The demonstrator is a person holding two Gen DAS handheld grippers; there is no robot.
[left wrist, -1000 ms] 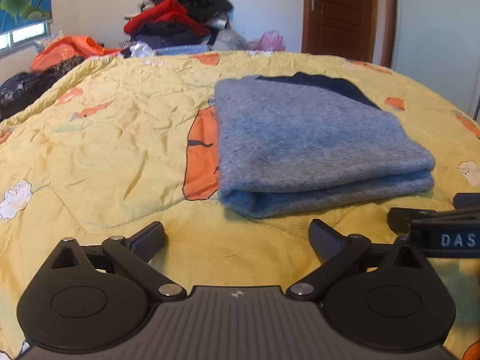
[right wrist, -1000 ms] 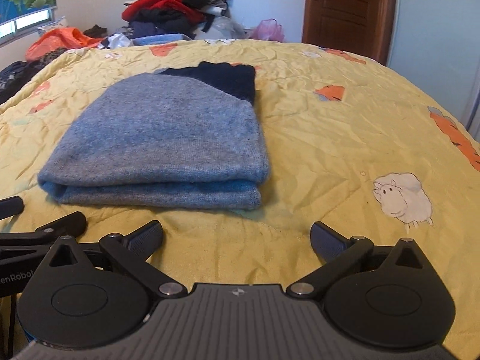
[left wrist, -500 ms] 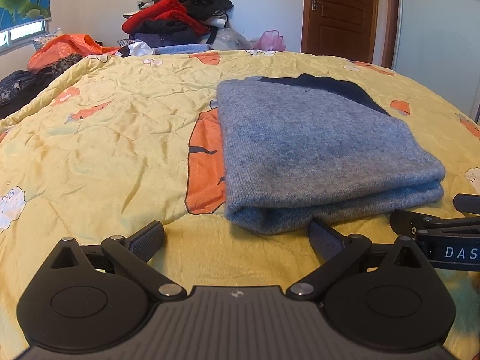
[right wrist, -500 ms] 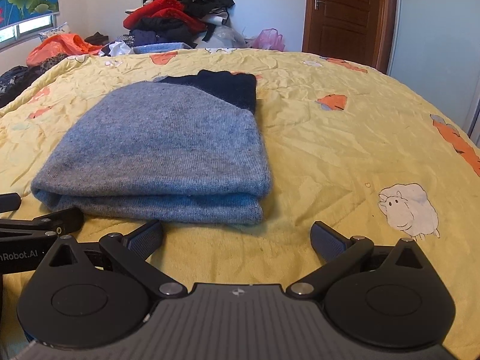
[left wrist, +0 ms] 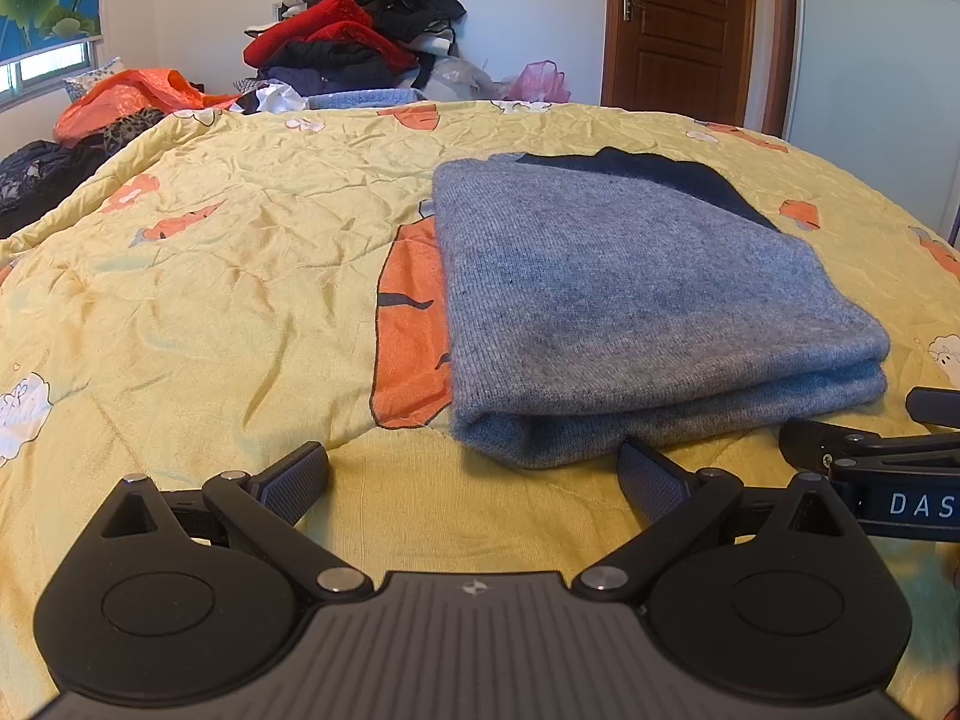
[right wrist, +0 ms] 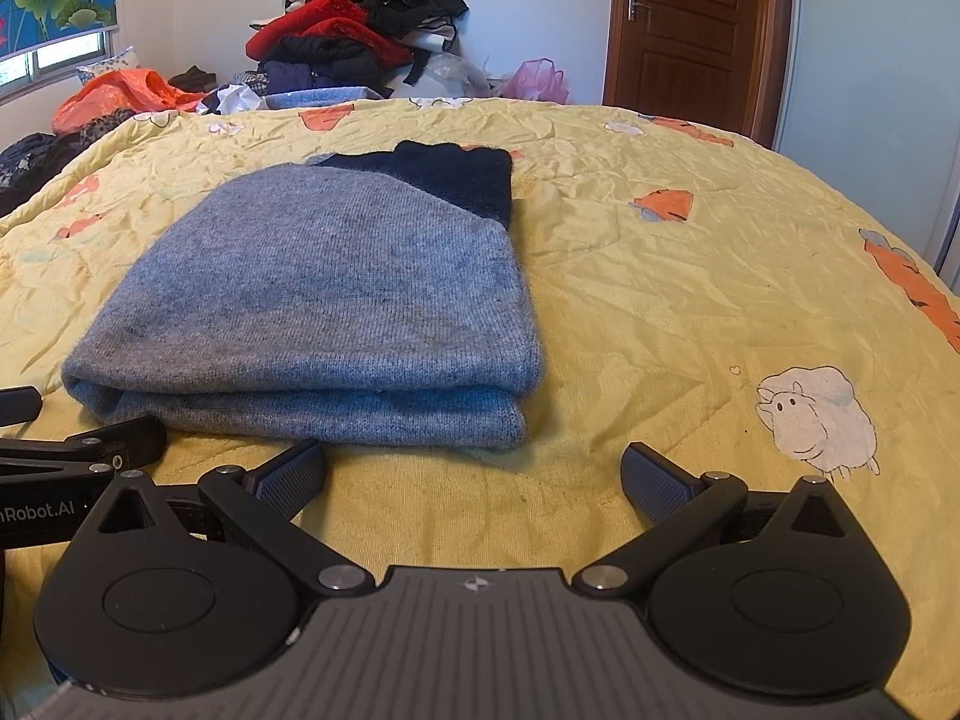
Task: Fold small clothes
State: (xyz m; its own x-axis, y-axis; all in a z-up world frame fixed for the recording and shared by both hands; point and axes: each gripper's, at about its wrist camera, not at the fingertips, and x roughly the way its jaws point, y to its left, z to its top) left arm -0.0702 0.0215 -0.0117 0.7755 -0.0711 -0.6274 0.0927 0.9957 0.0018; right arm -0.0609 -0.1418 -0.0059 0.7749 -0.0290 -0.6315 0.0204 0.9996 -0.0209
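Observation:
A grey knit sweater (left wrist: pixel 630 300) (right wrist: pixel 336 294) with a dark navy part at its far end lies folded in a thick rectangle on the yellow quilt (left wrist: pixel 210 312) (right wrist: pixel 690 312). My left gripper (left wrist: pixel 474 474) is open, low over the quilt just in front of the sweater's near left corner, its right finger close to the folded edge. My right gripper (right wrist: pixel 474 471) is open too, in front of the sweater's near right corner, holding nothing. Each gripper's fingers show at the side edge of the other's view.
A heap of red, black and blue clothes (left wrist: pixel 354 42) is piled beyond the bed's far edge, with an orange bag (left wrist: pixel 132 96) and dark clothes at the left. A brown door (left wrist: pixel 678 30) stands at the back right. Open quilt lies left and right of the sweater.
Both grippers have eased forward toward the sweater's near edge, which now sits larger and closer in both views. The sweater itself has not moved and both grippers stay open.

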